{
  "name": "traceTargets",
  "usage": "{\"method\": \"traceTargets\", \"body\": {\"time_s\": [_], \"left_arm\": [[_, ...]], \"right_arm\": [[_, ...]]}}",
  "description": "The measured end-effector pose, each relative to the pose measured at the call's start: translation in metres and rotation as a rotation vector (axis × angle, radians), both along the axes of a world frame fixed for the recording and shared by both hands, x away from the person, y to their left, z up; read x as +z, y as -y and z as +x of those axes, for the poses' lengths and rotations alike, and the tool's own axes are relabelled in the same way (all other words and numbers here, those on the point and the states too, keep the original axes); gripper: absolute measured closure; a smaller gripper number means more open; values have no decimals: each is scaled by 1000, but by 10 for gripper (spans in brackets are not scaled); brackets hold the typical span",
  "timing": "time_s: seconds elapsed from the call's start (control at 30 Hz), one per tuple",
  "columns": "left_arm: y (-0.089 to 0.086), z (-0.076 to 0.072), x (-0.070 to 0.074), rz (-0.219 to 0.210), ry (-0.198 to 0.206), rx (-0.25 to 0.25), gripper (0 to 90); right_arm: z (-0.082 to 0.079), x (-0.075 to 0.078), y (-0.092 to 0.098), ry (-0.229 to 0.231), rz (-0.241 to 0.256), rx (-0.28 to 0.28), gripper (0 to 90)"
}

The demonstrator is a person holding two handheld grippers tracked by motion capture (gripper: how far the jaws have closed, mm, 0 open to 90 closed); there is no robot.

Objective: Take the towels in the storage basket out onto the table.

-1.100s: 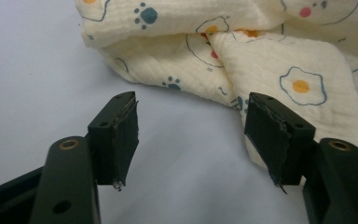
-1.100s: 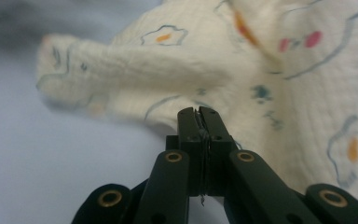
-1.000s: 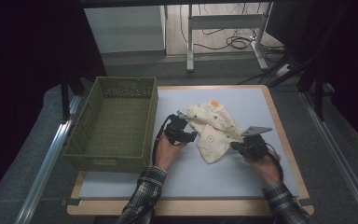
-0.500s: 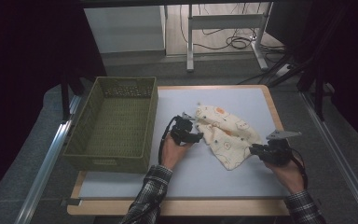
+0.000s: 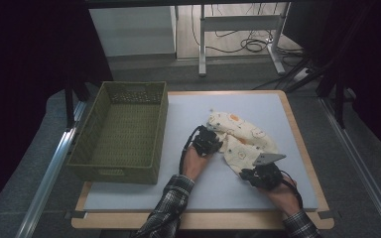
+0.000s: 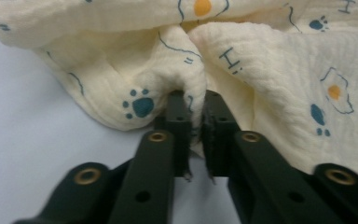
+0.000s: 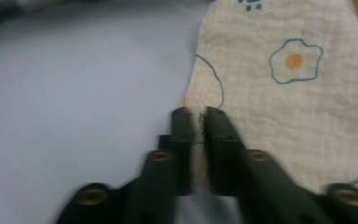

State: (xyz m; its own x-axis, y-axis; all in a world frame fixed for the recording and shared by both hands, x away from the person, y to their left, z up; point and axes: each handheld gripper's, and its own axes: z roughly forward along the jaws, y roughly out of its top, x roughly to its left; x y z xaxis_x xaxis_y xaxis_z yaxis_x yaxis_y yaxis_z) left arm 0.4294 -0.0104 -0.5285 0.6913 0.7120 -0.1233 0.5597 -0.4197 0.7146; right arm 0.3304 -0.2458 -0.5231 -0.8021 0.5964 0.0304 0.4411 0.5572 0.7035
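A cream cloth [image 5: 243, 139] printed with fried eggs and blue paw marks lies crumpled on the white table top [image 5: 228, 183], right of centre. My left gripper [image 5: 213, 142] is shut on a fold at the cloth's left side; the left gripper view has the cloth [image 6: 270, 70] pinched between the jaws of that gripper [image 6: 197, 105]. My right gripper [image 5: 250, 173] is shut on the cloth's near edge, and in the right gripper view the cloth [image 7: 289, 93] edge sits between the closed jaws of that gripper [image 7: 196, 114].
An empty olive woven basket [image 5: 94, 161] stands on the table's left part, close to the left hand. Bare white surface lies between basket and cloth and along the near edge. Table legs and cables stand on the floor beyond.
My right gripper has pulled the cloth's near edge toward the front right and the cloth has stretched out. The left gripper has shifted slightly right, holding its fold.
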Motion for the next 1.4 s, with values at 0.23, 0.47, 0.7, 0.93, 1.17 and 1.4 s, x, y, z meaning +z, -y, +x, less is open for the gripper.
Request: {"method": "traceTargets", "body": {"time_s": [0.23, 0.47, 0.7, 0.93, 1.17, 1.4], "left_arm": [[-34, -19, 51, 55, 61, 56, 833], [-51, -35, 61, 72, 16, 65, 482], [-62, -38, 32, 67, -39, 113, 434], [-70, -59, 4, 59, -77, 109, 413], [-61, -75, -2, 89, -14, 87, 653], [-64, -88, -2, 63, -28, 98, 861]], "right_arm": [[-1, 23, 24, 42, -44, -34, 881], [-2, 38, 62, 22, -10, -105, 840], [-6, 41, 80, 39, 32, -161, 697], [-7, 32, 79, 24, 53, -155, 644], [-20, 5, 67, -8, -5, -110, 641], [-26, 2, 68, -14, 35, -119, 900]]}}
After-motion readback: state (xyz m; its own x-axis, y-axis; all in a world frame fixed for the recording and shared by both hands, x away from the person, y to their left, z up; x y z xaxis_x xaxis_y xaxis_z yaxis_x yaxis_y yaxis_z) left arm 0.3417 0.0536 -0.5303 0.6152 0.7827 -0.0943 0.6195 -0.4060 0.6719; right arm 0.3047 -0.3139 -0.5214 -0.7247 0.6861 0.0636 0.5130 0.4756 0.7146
